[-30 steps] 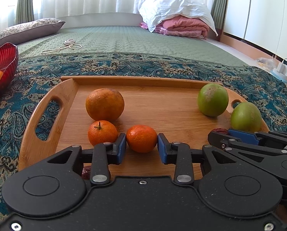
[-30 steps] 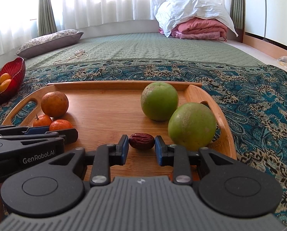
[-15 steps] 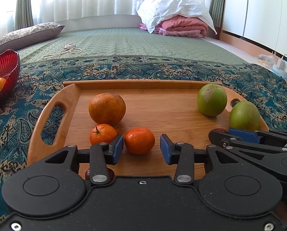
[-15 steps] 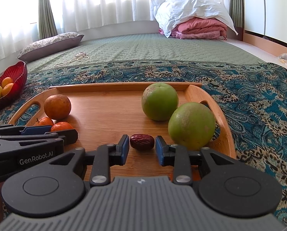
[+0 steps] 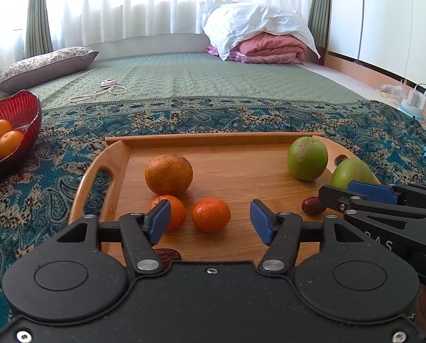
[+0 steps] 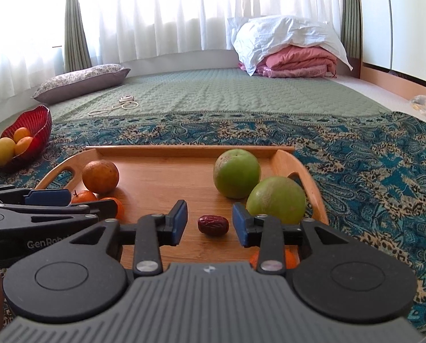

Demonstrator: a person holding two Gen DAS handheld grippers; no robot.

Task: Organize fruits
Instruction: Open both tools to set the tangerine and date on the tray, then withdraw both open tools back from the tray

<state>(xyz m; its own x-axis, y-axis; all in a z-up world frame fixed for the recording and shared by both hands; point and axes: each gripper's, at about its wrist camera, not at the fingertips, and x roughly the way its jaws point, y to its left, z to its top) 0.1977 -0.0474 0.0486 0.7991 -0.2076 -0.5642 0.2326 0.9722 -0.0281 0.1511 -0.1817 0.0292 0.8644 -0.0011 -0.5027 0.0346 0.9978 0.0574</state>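
A wooden tray (image 5: 98, 188) lies on a patterned blue cloth (image 5: 41, 205) spread over a bed (image 5: 198, 77), filling the lower middle of both views.

In the left wrist view, the left gripper (image 5: 210, 221) has its jaws spread; they have just been opening. A small tangerine (image 5: 211, 215) sits on the tray between them, with clear space on either side, touched by neither pad. A second tangerine (image 5: 174, 210) lies just left of it, partly behind the left pad, and a larger orange (image 5: 168, 174) sits just behind the two. A dried date (image 5: 167, 254) peeks out at the lower edge, under the gripper body.

In the right wrist view, the right gripper (image 6: 210, 225) also has its jaws parted, and they too have just been opening. A dark red date (image 6: 213, 225) lies on the tray between the pads, free of both. Two green fruits (image 6: 237, 177) sit touching each other at the right of the tray, the nearer one close beside the right pad. An orange fruit shows partly under the gripper's right arm.

At the left edge of the frame, off the tray, a red bowl (image 5: 21, 111) holds more fruit. A pillow (image 5: 45, 65) and folded bedding (image 5: 267, 47) lie at the far end of the bed.
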